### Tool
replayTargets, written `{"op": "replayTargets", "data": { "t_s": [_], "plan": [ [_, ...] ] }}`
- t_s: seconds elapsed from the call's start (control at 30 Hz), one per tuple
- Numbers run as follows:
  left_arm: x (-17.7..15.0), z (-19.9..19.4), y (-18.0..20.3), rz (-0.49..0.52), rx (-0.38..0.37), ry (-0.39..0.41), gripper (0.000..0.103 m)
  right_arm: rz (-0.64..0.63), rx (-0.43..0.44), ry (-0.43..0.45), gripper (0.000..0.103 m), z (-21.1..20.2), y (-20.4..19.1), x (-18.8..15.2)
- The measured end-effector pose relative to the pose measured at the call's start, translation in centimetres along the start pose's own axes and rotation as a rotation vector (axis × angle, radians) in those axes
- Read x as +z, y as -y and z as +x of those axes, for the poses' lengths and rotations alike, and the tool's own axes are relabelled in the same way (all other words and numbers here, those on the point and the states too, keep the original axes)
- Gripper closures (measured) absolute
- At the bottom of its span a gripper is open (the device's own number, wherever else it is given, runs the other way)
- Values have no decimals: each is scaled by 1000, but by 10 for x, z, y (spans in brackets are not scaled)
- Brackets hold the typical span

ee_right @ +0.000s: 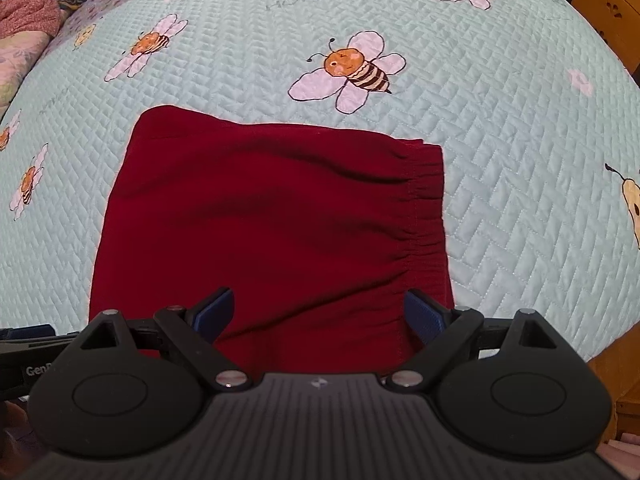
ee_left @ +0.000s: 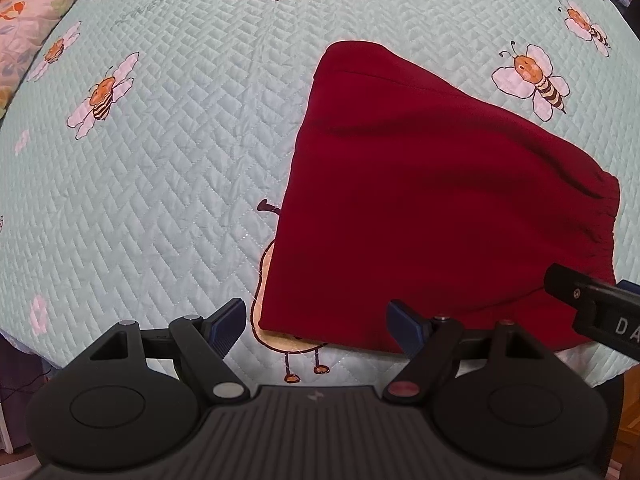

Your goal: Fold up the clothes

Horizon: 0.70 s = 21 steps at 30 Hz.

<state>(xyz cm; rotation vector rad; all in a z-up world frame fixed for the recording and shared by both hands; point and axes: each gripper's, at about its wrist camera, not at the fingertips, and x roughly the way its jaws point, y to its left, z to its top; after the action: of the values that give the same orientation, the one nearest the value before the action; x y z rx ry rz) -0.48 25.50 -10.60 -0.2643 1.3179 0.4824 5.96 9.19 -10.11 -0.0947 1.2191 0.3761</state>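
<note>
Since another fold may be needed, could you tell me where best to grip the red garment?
Grip the red garment at its gathered elastic band, on its right side. That edge is thick, lies exposed on the quilt, and the open right tool hovers over the near edge beside it. Come from the near right.

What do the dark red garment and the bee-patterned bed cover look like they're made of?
Dark red garment: looks like a soft, matte knit, possibly fleece or jersey; its gathered elastic waistband puckers and nothing shines.
Bee-patterned quilt: seemingly padded woven cotton or polyester with a slight sheen; stitched zigzag lines puff the surface.
</note>
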Motion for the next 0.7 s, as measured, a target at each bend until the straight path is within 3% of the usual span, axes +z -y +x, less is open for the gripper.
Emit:
{"op": "replayTargets", "data": {
  "t_s": [0.3,0.7],
  "plan": [
    [-11,-1,-3,59,-32,-53,23,-65,-43,-58,11,-11,-18,-20],
    [-17,-14,-15,64,-56,-84,23,-120,-30,-96,11,-34,-41,-23]
  ]
}}
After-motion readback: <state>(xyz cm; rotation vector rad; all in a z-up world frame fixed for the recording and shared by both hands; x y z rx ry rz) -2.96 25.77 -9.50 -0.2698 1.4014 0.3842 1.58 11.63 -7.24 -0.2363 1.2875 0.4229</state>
